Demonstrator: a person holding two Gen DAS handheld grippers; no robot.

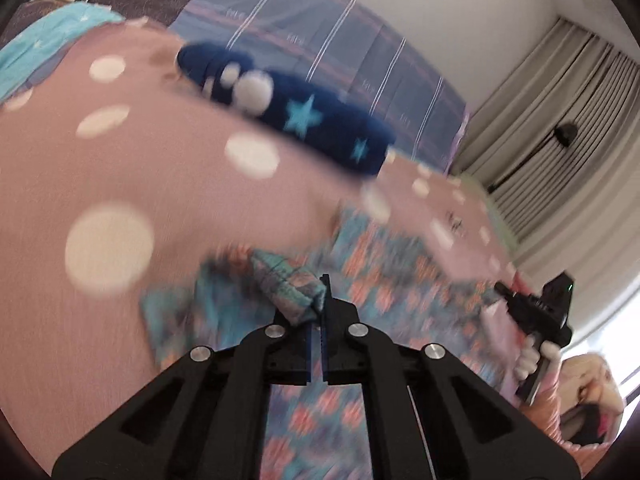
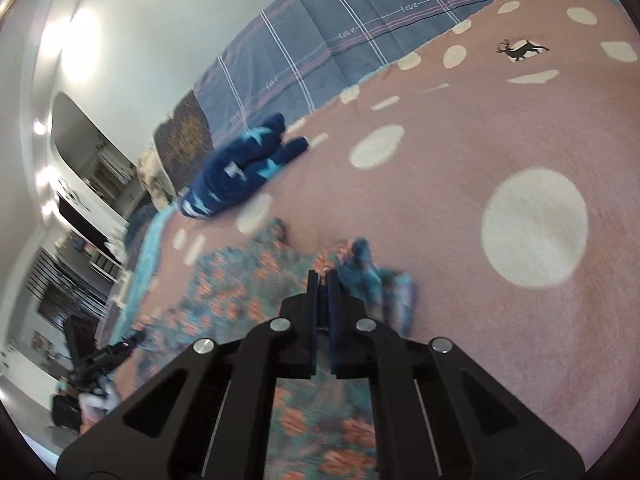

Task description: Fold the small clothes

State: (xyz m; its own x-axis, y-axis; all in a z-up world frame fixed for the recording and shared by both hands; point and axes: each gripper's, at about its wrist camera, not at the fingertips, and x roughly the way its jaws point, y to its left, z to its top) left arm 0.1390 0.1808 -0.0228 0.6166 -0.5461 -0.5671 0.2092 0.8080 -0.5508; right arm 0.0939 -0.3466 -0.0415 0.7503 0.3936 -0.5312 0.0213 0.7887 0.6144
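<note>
A small teal garment with orange flowers (image 1: 372, 280) lies on a pink blanket with white dots (image 1: 80, 168). My left gripper (image 1: 323, 292) is shut on a bunched corner of it. My right gripper (image 2: 323, 280) is shut on another corner of the same floral garment (image 2: 240, 288), which looks motion-blurred. The right gripper also shows in the left wrist view (image 1: 500, 289), at the cloth's far edge. The left gripper shows at the lower left of the right wrist view (image 2: 138, 336).
A dark blue garment with light stars (image 1: 304, 120) lies on the blanket beyond the floral one; it also shows in the right wrist view (image 2: 240, 172). A blue plaid sheet (image 2: 340, 40) lies behind. Curtains (image 1: 560, 120) hang at the right.
</note>
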